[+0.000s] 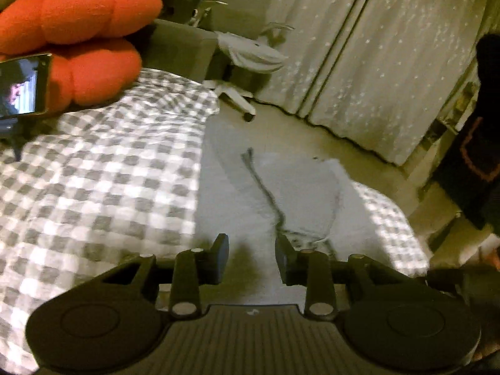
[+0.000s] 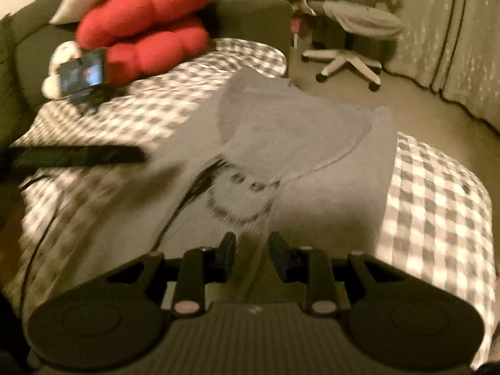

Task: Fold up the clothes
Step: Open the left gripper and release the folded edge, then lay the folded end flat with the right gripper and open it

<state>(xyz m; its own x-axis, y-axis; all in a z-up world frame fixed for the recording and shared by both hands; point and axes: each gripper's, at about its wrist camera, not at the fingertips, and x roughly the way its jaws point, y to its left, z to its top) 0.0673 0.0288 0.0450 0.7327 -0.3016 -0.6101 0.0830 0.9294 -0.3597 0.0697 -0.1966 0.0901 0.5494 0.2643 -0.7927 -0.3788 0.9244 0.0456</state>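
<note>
Lying spread on the checked bedcover [image 2: 437, 206], the grey garment [image 2: 328, 193] looks soft, light and floppy, so it will sag unless pinched at a hem or corner. The left gripper [image 1: 251, 257] hovers over it, jaws apart and empty. The right gripper [image 2: 252, 256] likewise gapes above a fold, gripping nothing.

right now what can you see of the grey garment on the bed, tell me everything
The grey garment is soft, plain knit-looking fabric spread over the checked bedcover. One layer is folded over, leaving a curved seamed edge across it. A dark marking, too blurred to read, sits near its middle. Both grippers, left gripper and right gripper, hover open above it, gripping nothing.
</note>
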